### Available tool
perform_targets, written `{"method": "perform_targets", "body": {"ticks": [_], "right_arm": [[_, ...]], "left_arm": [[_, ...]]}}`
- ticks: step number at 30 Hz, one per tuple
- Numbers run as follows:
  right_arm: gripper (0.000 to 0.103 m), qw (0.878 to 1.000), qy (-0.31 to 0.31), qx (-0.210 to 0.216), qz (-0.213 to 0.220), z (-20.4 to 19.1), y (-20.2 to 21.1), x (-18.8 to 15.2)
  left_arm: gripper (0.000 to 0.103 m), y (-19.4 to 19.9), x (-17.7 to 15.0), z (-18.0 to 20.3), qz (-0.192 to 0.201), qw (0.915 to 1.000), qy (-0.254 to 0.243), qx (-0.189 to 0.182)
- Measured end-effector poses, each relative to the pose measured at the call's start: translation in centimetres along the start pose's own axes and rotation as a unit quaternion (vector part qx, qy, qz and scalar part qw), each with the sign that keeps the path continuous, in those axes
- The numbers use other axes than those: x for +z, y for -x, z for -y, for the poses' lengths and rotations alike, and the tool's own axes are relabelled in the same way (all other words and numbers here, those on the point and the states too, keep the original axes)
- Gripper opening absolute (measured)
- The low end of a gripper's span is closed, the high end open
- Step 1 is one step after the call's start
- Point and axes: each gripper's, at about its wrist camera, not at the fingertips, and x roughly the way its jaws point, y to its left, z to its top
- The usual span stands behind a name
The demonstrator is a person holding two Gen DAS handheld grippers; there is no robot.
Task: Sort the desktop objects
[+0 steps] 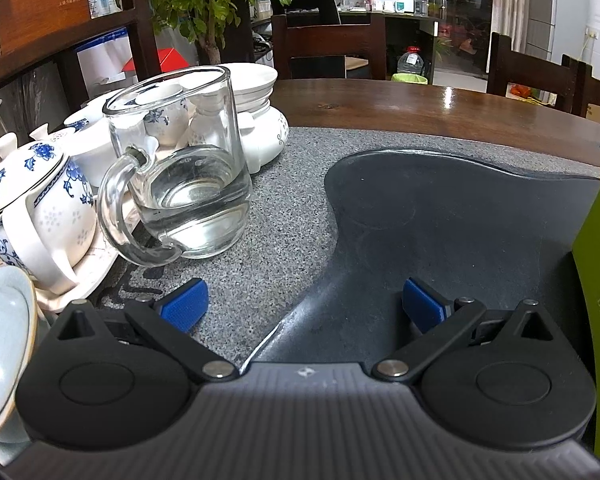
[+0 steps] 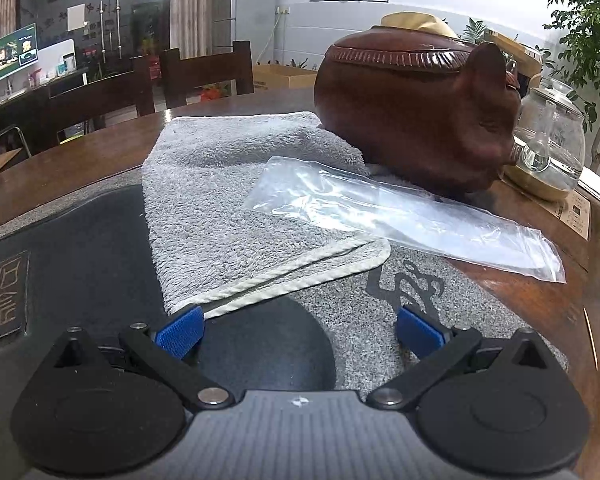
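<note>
Left tool [image 1: 304, 306] is spread wide and empty over the stone tray [image 1: 440, 216]; a glass mug [image 1: 180, 168] stands just ahead to its left, a teapot [image 1: 32, 200] beside it. Right tool [image 2: 300, 334] is likewise released, with the towel [image 2: 228, 200] just ahead, a plastic bag [image 2: 400, 216] lying partly on it and partly on the tabletop [image 2: 540, 300], and the clay pot [image 2: 416, 112] behind.

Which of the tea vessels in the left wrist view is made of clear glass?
The clear glass mug with handle, nearest the left gripper, with water in its bottom; the blue-and-white porcelain teapot beside it is opaque.

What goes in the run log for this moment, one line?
left gripper: open, empty | right gripper: open, empty | glass mug: untouched | towel: folded, clear bag on it
</note>
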Motion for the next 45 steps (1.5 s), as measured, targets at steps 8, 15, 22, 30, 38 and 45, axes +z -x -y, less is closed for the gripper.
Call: {"method": "perform_targets", "body": {"ticks": [8,15,22,30,38,45], "right_arm": [[0.103,1.000,0.000,0.000,0.001,-0.1,0.2,-0.2],[0.103,1.000,0.000,-0.001,0.001,-0.1,0.3,-0.3],[0.103,1.000,0.000,-0.001,0.001,0.0,0.1,-0.2],[0.103,1.000,0.000,-0.001,0.001,0.0,-0.1,0.0],[0.103,1.000,0.000,0.000,0.001,0.1,-0.3,0.2],[0.103,1.000,0.000,0.000,0.001,0.1,-0.6,0.4]], "left_arm": [[0.103,0.0,0.0,0.1,0.000,1.0000,0.000,0.000],[0.103,0.0,0.0,0.1,0.000,1.0000,0.000,0.000],[0.103,-0.3,0.2,-0.4,-0.001,0.9998,0.015,0.015],[0.103,-0.5,0.4,-0.7,-0.002,0.9993,0.026,0.027],[0.103,-0.8,0.7,-1.4,-0.003,0.9972,0.051,0.055],[0.103,-0.9,0.9,-1.5,-0.003,0.9948,0.070,0.074]]}}
